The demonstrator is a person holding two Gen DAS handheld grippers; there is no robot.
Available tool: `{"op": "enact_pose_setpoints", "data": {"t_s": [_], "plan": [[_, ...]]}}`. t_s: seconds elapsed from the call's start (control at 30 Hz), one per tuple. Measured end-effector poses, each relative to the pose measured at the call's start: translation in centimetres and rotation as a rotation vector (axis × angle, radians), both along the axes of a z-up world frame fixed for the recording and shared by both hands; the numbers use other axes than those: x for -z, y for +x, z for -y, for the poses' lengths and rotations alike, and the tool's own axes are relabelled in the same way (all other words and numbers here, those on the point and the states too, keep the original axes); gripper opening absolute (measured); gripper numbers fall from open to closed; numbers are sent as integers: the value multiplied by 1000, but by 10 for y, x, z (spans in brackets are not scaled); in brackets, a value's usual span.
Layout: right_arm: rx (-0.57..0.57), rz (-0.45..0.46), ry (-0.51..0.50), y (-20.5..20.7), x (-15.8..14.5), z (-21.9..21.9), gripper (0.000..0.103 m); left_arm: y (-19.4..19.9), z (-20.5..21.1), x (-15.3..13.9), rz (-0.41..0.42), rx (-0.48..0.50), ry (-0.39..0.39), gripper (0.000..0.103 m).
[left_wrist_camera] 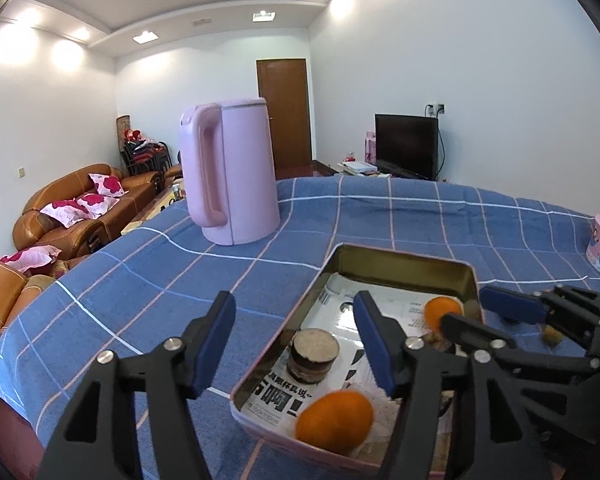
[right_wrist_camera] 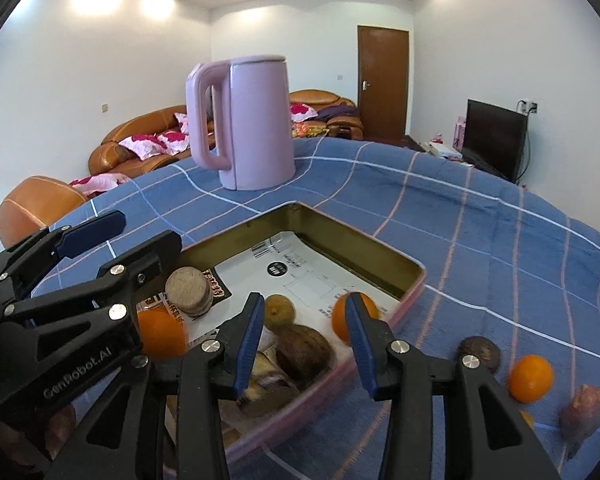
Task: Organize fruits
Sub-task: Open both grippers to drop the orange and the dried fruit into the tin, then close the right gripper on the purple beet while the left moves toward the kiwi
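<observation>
- Left gripper [left_wrist_camera: 296, 344] over the near-left edge of the tin [left_wrist_camera: 404, 258], jaws wide and empty.
- Right gripper [right_wrist_camera: 304, 326] over the tin's near corner, jaws narrow, pressing on nothing, a brown fruit [right_wrist_camera: 304, 350] just beneath.
- In the tin, on printed paper: near orange [left_wrist_camera: 334, 420], far orange [left_wrist_camera: 440, 312], greenish fruit [right_wrist_camera: 279, 311], round brown puck [left_wrist_camera: 314, 354].
- Out on the blue-checked bench [left_wrist_camera: 140, 280], right of the tin: loose orange [right_wrist_camera: 530, 378], dark round fruit [right_wrist_camera: 484, 350], reddish fruit [right_wrist_camera: 584, 408].
- Pink kettle [left_wrist_camera: 236, 172] upright beyond.

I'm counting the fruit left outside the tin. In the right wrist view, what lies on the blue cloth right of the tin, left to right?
Dark brown round fruit → bright orange citrus fruit → reddish-brown oval fruit.
</observation>
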State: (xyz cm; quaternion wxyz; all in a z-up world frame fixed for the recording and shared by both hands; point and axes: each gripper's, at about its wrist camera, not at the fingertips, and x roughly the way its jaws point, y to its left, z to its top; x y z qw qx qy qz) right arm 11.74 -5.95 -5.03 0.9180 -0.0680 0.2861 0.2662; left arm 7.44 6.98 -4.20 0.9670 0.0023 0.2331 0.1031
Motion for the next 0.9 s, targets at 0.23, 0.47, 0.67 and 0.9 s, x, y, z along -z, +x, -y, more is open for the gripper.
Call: {"op": "enact_pose_setpoints", "data": {"t_s": [0.23,0.47,0.67,0.9], "plan": [[119,68,-33,-17,-16,64,50,-6,22,-11,23,55,-6,68],[329,87,-45,-19,-19,143,65,-6,61,-16,20,139,13,72],[442,37,-46,-12,-10,184,65,0,98,-17,-4,220,26,74],[470,-62,-40,-2,7,204,65,19,132,-6,-59,267,50,74]]}}
